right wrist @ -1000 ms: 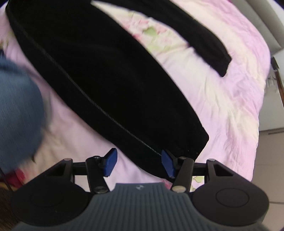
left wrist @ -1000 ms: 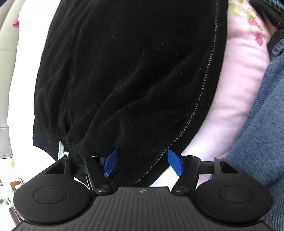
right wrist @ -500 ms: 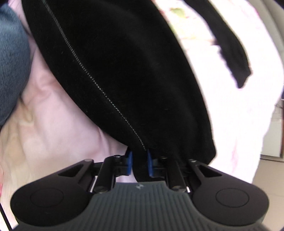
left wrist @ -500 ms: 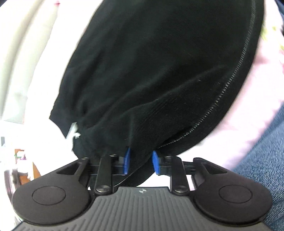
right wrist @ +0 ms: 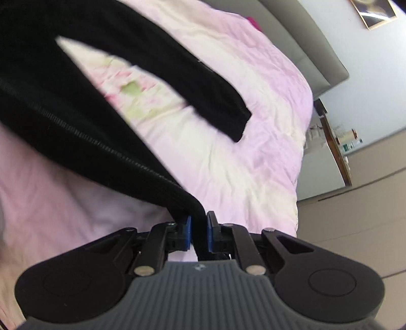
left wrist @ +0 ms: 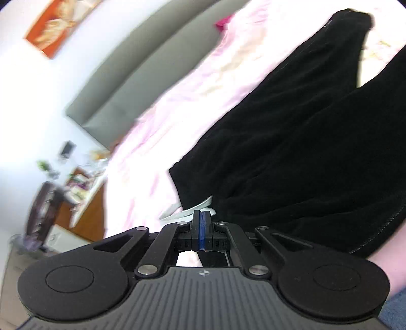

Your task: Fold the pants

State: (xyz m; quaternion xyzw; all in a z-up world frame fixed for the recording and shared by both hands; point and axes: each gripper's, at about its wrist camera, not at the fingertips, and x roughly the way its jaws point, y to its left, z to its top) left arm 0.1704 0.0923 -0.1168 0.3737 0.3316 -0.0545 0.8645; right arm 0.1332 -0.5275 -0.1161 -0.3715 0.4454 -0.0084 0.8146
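Note:
The black pants (left wrist: 291, 157) lie on a pink bedspread (left wrist: 162, 132). My left gripper (left wrist: 202, 223) is shut at the waistband end, its blue pads pressed together beside a white drawstring (left wrist: 192, 210); whether cloth is pinched between them is hidden. In the right wrist view my right gripper (right wrist: 198, 229) is shut on the cuff of the near pant leg (right wrist: 76, 119), lifted off the bedspread (right wrist: 243, 167). The other leg (right wrist: 203, 86) lies flat, ending at a cuff to the right.
A grey padded headboard (left wrist: 142, 76) stands behind the bed, with an orange picture (left wrist: 58, 22) on the wall. A wooden bedside table (left wrist: 83, 203) with clutter is at the left. In the right wrist view a cabinet (right wrist: 327, 162) and beige floor (right wrist: 368, 215) lie past the bed edge.
Both grippers went from open to shut on the pants' edge. They then lifted and swung, so the views now tilt toward the headboard and walls.

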